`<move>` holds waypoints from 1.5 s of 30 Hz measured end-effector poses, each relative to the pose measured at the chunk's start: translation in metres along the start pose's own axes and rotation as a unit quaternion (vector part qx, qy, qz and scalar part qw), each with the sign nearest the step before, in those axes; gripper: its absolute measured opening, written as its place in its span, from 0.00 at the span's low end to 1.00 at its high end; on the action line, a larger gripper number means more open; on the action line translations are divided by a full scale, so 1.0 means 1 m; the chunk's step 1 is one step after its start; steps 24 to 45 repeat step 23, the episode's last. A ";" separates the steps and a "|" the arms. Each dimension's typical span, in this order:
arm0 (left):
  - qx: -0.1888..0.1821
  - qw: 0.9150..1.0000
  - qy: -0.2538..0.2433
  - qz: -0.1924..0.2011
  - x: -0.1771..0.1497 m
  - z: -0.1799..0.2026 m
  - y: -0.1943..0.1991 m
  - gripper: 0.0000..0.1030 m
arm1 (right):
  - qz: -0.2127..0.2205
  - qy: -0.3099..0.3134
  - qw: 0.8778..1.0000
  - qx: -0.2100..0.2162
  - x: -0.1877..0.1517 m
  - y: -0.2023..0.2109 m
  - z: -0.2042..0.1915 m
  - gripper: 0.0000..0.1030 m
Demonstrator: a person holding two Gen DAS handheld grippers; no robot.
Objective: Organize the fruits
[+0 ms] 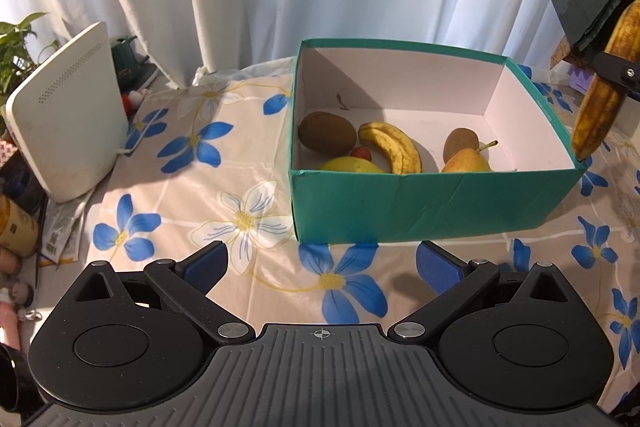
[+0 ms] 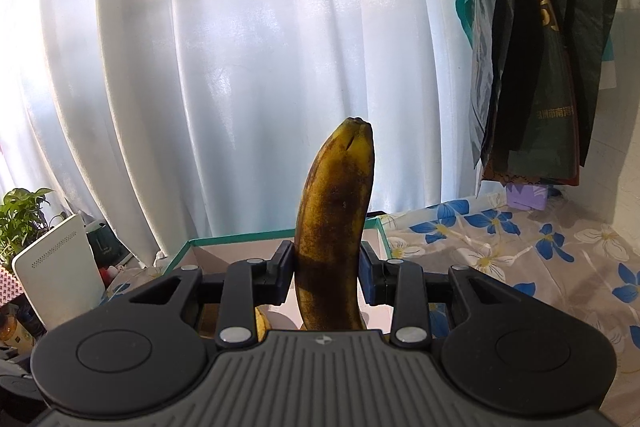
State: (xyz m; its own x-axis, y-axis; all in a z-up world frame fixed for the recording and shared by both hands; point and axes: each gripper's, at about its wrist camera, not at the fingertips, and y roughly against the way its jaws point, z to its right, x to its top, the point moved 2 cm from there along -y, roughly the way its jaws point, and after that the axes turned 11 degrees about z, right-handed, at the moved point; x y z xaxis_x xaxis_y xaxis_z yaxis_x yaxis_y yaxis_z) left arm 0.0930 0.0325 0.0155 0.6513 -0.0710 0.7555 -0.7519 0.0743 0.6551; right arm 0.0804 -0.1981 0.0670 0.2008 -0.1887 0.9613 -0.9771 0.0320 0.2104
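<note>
Five fruits and one small red item already lay in the teal box: two kiwis, a spotted banana, a pear, a yellow-green fruit half hidden by the near wall, and the small red fruit, whose kind could not be told. One more fruit, a brown-mottled banana, was held aloft by the right gripper; its jaws were closed against the banana's lower middle, one pad on each side, with the fruit standing nearly upright. From the left wrist view this banana hung over the box's right near corner, its lower tip close to the rim; whether it touched the rim could not be told. The left gripper hovered above the floral tablecloth just in front of the box, its jaws spread wide and gripping nothing. No loose fruit was visible on the cloth, so the task appeared nearly complete: the held banana remained to be lowered into the bare right part of the box floor and released. Fruit beyond either view could not be excluded
</note>
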 end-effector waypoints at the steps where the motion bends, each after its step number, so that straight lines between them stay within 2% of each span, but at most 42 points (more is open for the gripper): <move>1: 0.000 1.000 0.000 0.001 0.000 0.000 0.000 1.00 | -0.002 0.000 1.000 0.000 -0.001 -0.006 0.001 0.32; 5: -0.001 1.000 0.000 0.002 0.000 0.000 0.000 1.00 | 0.001 0.010 1.000 0.009 -0.002 -0.028 -0.003 0.31; 8: 0.001 1.000 -0.001 -0.004 -0.001 -0.001 -0.003 1.00 | -0.026 -0.005 0.999 0.027 -0.009 -0.050 -0.004 0.32; 11: 0.004 1.000 0.002 -0.011 -0.002 -0.004 -0.006 1.00 | -0.047 0.027 0.998 0.032 -0.023 -0.070 -0.017 0.33; 15: 0.009 1.000 0.011 -0.017 -0.003 -0.011 -0.011 1.00 | -0.089 0.075 0.993 0.036 -0.047 -0.095 -0.035 0.33; 18: 0.011 1.000 0.013 -0.021 -0.004 -0.013 -0.014 1.00 | -0.132 0.058 0.989 0.039 -0.064 -0.115 -0.033 0.33; 20: 0.010 1.000 0.010 -0.022 -0.004 -0.013 -0.016 1.00 | -0.156 0.042 0.987 0.023 -0.075 -0.123 -0.027 0.32; 23: 0.011 1.000 0.012 -0.026 -0.004 -0.014 -0.019 1.00 | -0.160 0.022 0.987 0.008 -0.079 -0.125 -0.015 0.34; 45: 0.011 1.000 0.012 -0.026 -0.004 -0.014 -0.019 1.00 | -0.160 0.022 0.987 0.008 -0.079 -0.125 -0.015 0.34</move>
